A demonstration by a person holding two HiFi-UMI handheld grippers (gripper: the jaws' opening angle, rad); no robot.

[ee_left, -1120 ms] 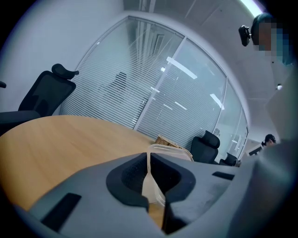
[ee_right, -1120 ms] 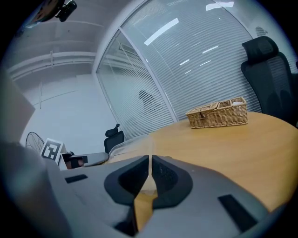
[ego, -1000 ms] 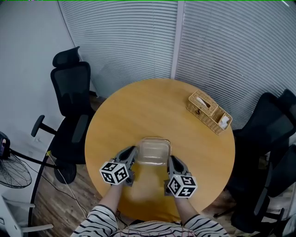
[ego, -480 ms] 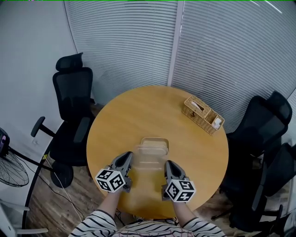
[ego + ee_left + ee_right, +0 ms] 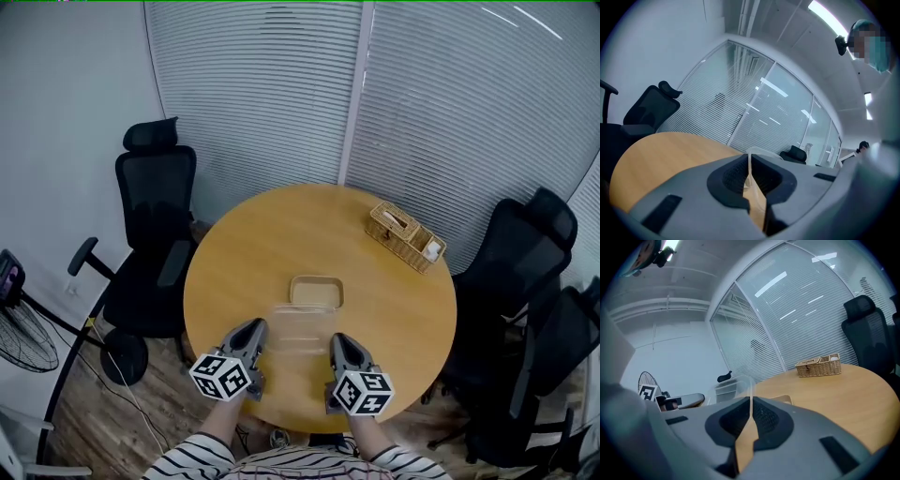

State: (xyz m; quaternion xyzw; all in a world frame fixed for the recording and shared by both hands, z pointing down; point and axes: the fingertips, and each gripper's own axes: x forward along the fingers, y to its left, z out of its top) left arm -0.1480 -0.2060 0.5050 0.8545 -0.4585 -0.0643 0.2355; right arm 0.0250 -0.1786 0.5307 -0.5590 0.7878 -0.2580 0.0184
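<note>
A clear plastic box (image 5: 300,330) hangs above the round wooden table (image 5: 272,234), held from both sides. My left gripper (image 5: 253,333) is shut on its left wall, and the thin clear rim (image 5: 761,151) rises between the jaws of the left gripper (image 5: 750,176). My right gripper (image 5: 337,345) is shut on the right wall; in the right gripper view the box (image 5: 733,383) stands up ahead of the right gripper (image 5: 751,416). A second shallow clear tray or lid (image 5: 316,292) lies on the table just beyond the held box.
A wicker basket (image 5: 405,235) sits at the table's far right, and shows as the basket (image 5: 819,365) in the right gripper view. Black office chairs stand at the left (image 5: 155,216) and right (image 5: 511,262). A fan (image 5: 19,319) is on the floor at left. Glass walls with blinds are behind.
Both grippers have risen and drawn back toward the person with the clear box, which has come up off the shallow tray that stays on the table.
</note>
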